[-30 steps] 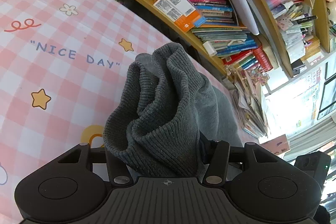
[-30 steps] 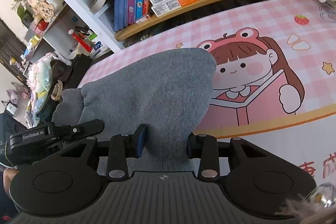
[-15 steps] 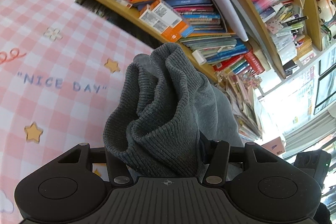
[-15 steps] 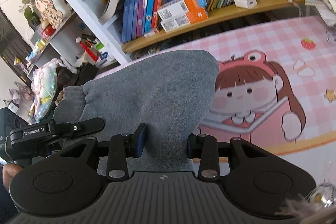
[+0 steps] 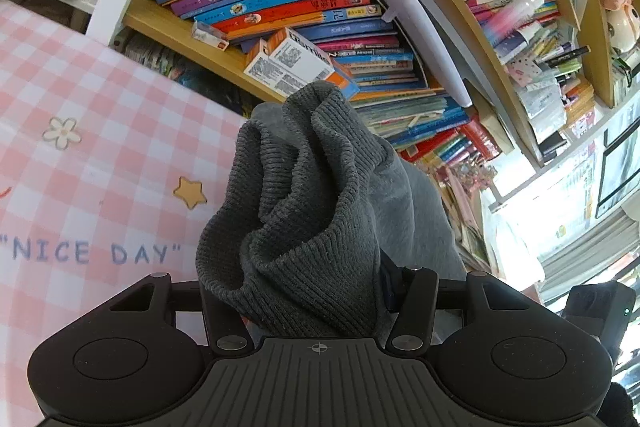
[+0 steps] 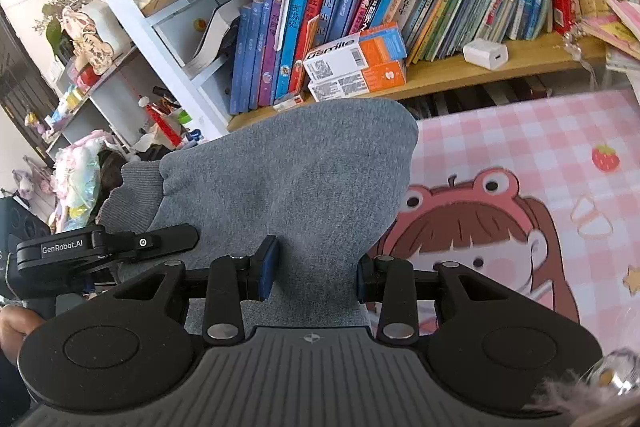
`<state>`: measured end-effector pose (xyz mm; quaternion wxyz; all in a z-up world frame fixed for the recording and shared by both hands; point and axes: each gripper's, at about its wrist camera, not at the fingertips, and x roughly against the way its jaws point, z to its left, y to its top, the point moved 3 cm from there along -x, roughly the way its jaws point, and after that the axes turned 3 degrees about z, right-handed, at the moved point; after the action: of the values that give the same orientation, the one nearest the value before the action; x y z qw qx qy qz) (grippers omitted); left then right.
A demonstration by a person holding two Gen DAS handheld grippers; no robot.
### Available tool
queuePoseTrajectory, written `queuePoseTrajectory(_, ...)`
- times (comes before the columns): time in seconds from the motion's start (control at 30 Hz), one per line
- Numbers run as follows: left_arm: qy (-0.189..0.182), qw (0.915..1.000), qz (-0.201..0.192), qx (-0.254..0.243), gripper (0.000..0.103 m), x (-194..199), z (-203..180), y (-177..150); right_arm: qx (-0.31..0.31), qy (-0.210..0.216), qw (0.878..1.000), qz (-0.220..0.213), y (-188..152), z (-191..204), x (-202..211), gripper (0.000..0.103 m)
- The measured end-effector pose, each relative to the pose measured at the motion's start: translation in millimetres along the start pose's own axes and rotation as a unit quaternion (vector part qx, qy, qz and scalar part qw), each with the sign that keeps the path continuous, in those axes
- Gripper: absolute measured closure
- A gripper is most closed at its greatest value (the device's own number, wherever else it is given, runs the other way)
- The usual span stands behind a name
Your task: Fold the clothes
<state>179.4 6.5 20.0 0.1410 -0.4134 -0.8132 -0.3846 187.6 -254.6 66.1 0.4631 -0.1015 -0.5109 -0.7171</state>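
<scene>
Both tongs are clamped on the grey garment (image 6: 288,187), which hangs off the bench (image 5: 80,155) in the air between them. Left tongs (image 5: 316,291) pinch a bunched ribbed cuff or hem (image 5: 296,211); right tongs (image 6: 314,273) grip a flat span of the smoother fleece panel, jaws narrow with cloth filling the gap. Which part of the garment each end is, I can't tell for sure. Looks like a carry or spread phase: cloth is lifted, not laid. To do it well, keep both grips firm and level, hold the tongs far enough apart that the fabric stays taut without stretching the rib, and bring it down over the pink mat (image 6: 520,155) so the panel lands flat. The left bunch is thick, so slip risk is low there; the right bite is shallower, watch it.
</scene>
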Motion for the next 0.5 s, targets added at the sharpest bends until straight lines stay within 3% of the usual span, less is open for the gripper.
queuePoseTrajectory(0.5,0.001,0.9996,0.026,-0.005,0.051,-76,26,52,0.002,-0.02,1.0,0.012,47,-44,-64,0.069)
